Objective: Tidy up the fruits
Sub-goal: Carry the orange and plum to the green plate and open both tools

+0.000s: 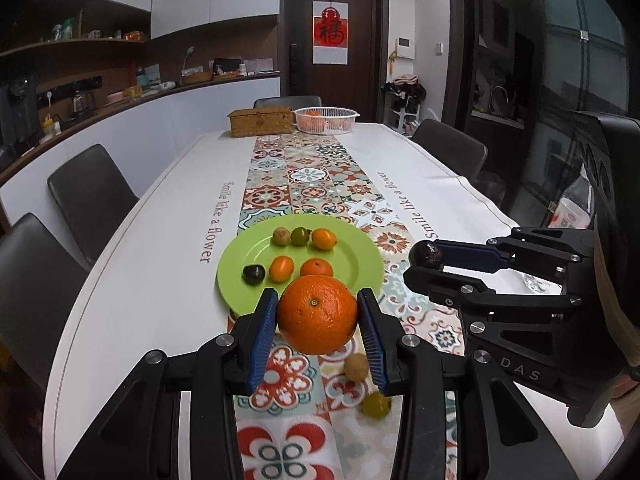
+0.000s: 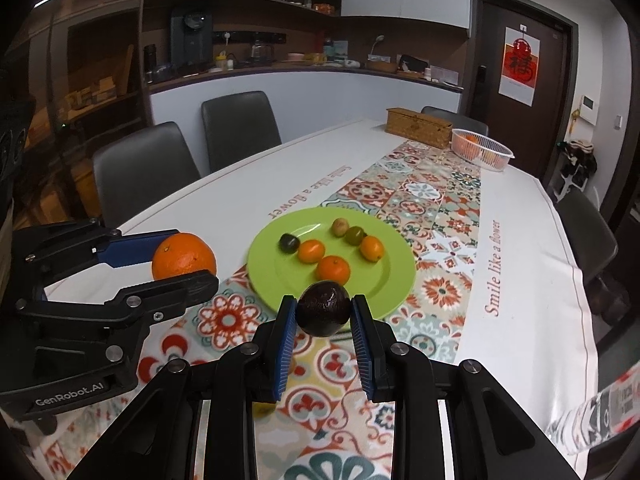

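Left gripper (image 1: 317, 312) clamps a large orange (image 1: 317, 314) between its 2 blue pads, held above the near rim of the green plate (image 1: 244, 256). Right gripper (image 2: 324, 312) clamps a dark, wrinkled round fruit (image 2: 323, 309), also raised just short of the plate's near edge. Both loads are off the cloth.

On the plate, 6 small fruits sit in 2 rows: far row a tan fruit (image 1: 281, 236), an olive-green fruit (image 1: 300, 236), an orange kumquat (image 1: 324, 238); near row a dark plum-like fruit (image 1: 254, 274), a second kumquat (image 1: 281, 268), a small mandarin (image 1: 316, 268). None touch the rim.

Left wrist view only: 2 loose fruits on the patterned runner (image 1: 308, 184) below the gripper, a tan one (image 1: 356, 367) and a yellow-green one (image 1: 376, 404), near each other but apart. The right wrist view hides that patch behind its own fingers.

Right wrist view only: a clear plastic bottle (image 2: 596, 412) at the lower right edge, lying tilted.

Each view catches the other gripper side-on, beside the plate. Far end of the table (image 1: 160, 216): a woven box (image 1: 261, 121) and a white mesh basket (image 1: 326, 120) holding something orange, just beside each other.
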Demonstrator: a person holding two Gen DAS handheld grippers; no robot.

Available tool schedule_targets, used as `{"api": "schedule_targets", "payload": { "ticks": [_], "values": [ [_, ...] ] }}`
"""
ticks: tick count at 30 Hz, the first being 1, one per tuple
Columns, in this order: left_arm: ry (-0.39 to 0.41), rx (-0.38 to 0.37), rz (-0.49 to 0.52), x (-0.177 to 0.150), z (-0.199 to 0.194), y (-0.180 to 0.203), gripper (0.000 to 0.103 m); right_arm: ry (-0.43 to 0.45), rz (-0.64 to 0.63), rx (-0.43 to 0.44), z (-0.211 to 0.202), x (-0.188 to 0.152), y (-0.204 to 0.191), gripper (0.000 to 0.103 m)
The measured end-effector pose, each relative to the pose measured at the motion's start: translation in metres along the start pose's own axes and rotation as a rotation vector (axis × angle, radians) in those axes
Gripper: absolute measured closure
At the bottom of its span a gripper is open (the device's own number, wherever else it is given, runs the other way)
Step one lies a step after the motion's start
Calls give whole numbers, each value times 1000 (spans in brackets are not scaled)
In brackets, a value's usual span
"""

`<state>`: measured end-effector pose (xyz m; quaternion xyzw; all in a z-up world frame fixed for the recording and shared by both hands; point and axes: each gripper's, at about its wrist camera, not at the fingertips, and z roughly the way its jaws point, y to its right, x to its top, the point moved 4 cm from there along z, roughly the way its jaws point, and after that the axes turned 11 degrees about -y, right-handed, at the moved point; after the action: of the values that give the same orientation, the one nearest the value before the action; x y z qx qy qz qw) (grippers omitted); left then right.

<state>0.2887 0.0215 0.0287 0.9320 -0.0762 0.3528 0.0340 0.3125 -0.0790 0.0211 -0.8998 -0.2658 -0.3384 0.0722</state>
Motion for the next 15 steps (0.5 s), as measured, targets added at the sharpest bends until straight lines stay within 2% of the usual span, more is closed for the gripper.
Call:
{"api": "schedule_targets", "payload": {
  "ticks": [15],
  "values": [
    [-56, -27, -26, 40, 55, -32, 63, -44, 2, -22, 49, 42, 18, 75]
  ]
}}
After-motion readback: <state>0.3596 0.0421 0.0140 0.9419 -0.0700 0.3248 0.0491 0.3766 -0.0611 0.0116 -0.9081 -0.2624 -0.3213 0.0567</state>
